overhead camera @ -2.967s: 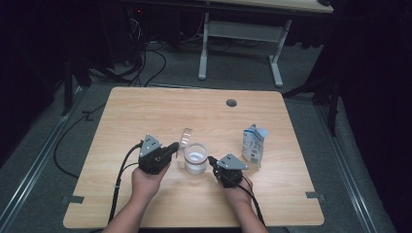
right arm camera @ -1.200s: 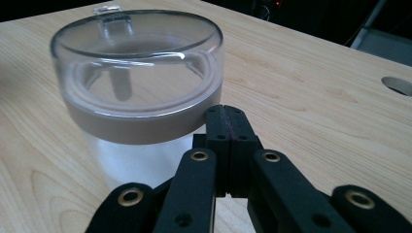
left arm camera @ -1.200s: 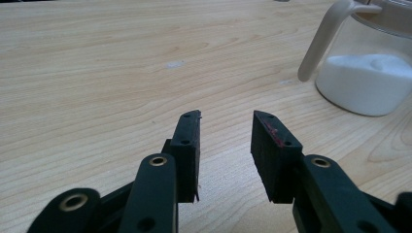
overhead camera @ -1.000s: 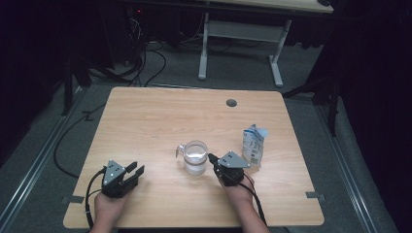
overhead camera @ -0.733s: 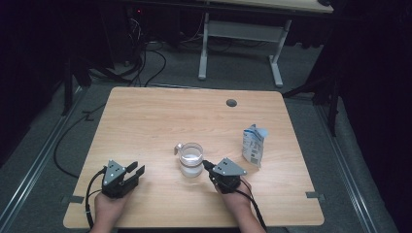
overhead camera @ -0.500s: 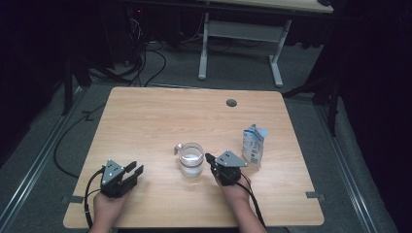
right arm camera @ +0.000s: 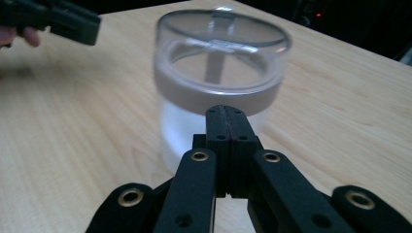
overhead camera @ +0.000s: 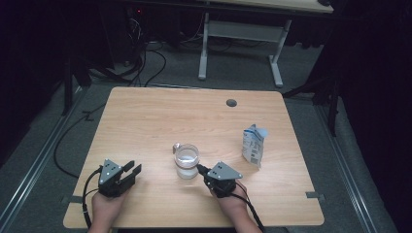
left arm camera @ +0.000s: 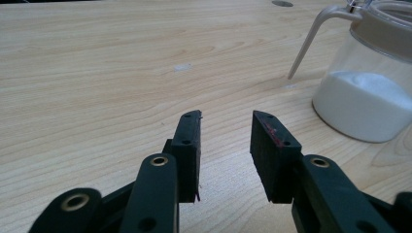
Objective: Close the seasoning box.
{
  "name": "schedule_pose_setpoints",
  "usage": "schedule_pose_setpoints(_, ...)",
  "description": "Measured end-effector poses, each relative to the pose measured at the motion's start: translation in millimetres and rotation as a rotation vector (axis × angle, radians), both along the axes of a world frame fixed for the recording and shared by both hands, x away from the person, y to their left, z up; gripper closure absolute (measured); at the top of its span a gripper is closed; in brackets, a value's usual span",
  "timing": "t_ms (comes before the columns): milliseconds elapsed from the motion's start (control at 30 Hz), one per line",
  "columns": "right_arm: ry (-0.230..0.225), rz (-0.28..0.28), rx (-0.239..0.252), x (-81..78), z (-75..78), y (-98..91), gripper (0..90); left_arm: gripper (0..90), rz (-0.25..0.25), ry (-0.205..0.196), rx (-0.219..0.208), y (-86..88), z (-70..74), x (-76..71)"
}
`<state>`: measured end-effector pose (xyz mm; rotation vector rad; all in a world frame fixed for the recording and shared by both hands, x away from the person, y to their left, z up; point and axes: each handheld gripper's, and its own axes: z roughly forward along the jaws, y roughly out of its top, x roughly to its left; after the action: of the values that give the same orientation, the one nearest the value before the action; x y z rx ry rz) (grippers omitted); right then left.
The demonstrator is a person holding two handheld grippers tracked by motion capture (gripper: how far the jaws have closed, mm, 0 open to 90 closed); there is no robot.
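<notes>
On the table (overhead camera: 145, 116): one jar (overhead camera: 186, 161), one carton (overhead camera: 254, 145).

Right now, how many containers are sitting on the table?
2. A clear jug with white contents stands near the front middle, just ahead of the right tool. A small carton stands to its right, apart from it.

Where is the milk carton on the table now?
In the high view, the milk carton stands upright on the right part of the table, to the right of the glass jar.
</notes>
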<state>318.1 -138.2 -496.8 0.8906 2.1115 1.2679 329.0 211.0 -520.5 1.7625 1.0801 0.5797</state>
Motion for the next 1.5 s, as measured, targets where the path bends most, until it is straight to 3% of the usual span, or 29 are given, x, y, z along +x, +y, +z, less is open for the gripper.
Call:
schedule_pose_setpoints(133,0.026,-0.07,0.024,21.1,-2.9,-7.9,90.0,64.8,-0.001,0.011,-0.004,0.7,-1.0,0.7)
schedule_pose_setpoints(300,0.044,-0.065,0.022,38.7,-7.3,-0.5,90.0,64.9,0.005,0.009,-0.009,2.5,-0.7,0.6)
schedule_pose_setpoints(467,0.03,-0.054,0.013,28.2,-6.5,4.1,90.0,65.1,0.009,0.015,-0.014,3.9,-1.5,1.8)
schedule_pose_setpoints(900,0.005,0.078,0.0,-4.4,-8.1,36.6,90.0,65.1,0.008,0.013,-0.015,3.5,-1.1,1.5)
schedule_pose_setpoints(1267,0.009,0.088,0.009,-6.2,-8.5,38.9,88.8,65.2,0.006,0.015,-0.015,4.4,-1.4,1.7)
schedule_pose_setpoints(1500,0.013,0.026,0.026,-1.5,-8.4,19.9,80.7,65.2,0.005,0.018,-0.018,4.9,-1.9,2.0)
